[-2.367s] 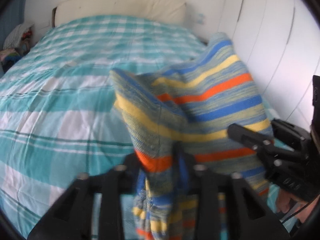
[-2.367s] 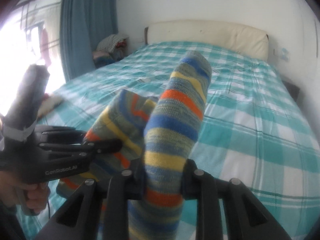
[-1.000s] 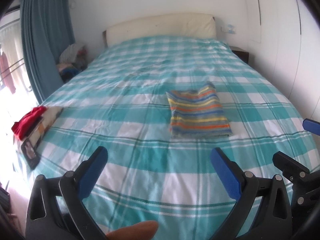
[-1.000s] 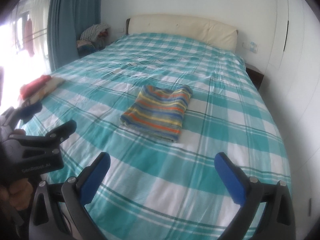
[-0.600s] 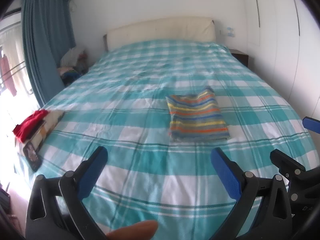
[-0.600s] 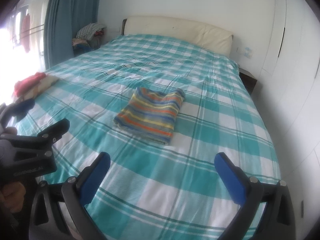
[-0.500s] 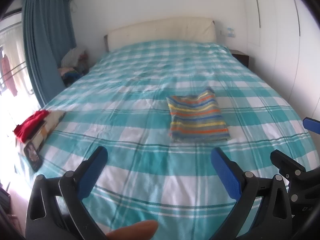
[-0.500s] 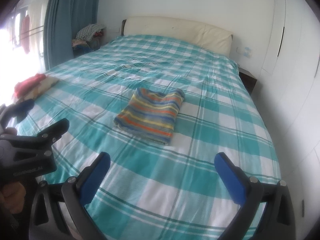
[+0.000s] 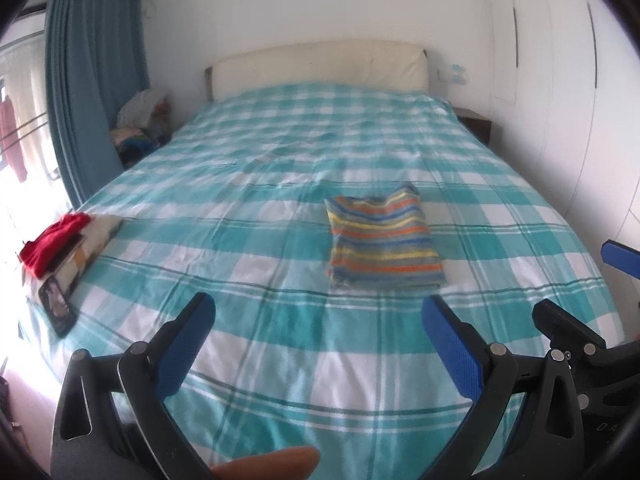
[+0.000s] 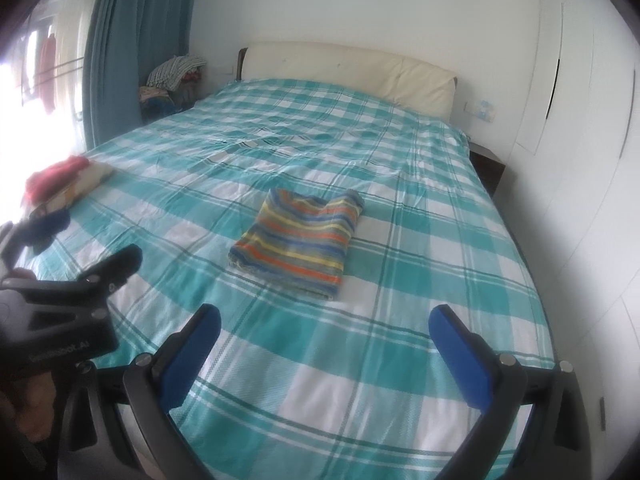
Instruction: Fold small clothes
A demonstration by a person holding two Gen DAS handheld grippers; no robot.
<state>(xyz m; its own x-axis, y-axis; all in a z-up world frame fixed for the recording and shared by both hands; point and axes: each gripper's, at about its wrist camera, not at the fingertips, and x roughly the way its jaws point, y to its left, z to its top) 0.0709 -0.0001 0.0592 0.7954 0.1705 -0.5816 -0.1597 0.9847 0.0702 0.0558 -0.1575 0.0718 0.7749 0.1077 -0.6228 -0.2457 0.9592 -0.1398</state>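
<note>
The striped garment (image 9: 382, 240) lies folded into a flat rectangle on the checked bedspread (image 9: 280, 160), right of centre in the left wrist view and mid-frame in the right wrist view. The left gripper (image 9: 320, 344) is spread wide and empty at lower frame, well short of the garment. The right gripper (image 10: 326, 344) likewise stands wide apart, holding nothing. A red cloth (image 9: 52, 236) rests at left edge.

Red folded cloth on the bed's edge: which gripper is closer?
Left. The left gripper, open, is right of the red folded cloth; the right gripper, also open, is farther right.
</note>
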